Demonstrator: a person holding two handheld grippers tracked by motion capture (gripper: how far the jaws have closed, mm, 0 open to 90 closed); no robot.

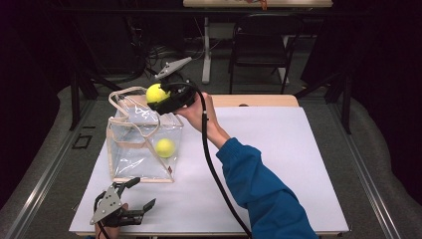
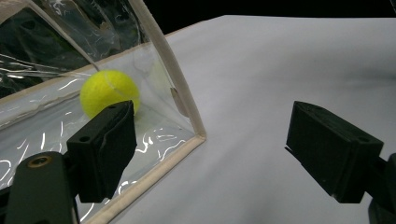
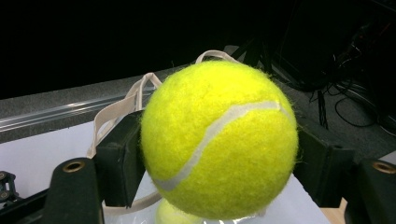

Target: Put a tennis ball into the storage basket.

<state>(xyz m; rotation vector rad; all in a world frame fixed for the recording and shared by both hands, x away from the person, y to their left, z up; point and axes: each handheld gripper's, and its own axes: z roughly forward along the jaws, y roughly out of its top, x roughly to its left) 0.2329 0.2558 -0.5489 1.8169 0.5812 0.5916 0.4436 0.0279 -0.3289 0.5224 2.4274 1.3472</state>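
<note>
High view: the right gripper (image 1: 160, 97) grips a fuzzy yellow tennis ball (image 1: 156, 92) above the far top edge of the clear plastic tote bag with beige trim (image 1: 130, 164). A 2nd yellow tennis ball (image 1: 164, 147) lies inside that bag. The left gripper (image 1: 144, 193) rests near the bag's front corner, jaws spread and empty.

Left gripper view: the jaws stand apart beside the bag (image 2: 187, 107), the inner ball (image 2: 109, 92) behind its wall.

Right gripper view: both jaws clamp the ball (image 3: 219, 140) over the bag's handles (image 3: 116, 109).

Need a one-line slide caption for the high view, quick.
Right hand-held gripper holds a tennis ball above the clear bag, where a second ball lies.
</note>
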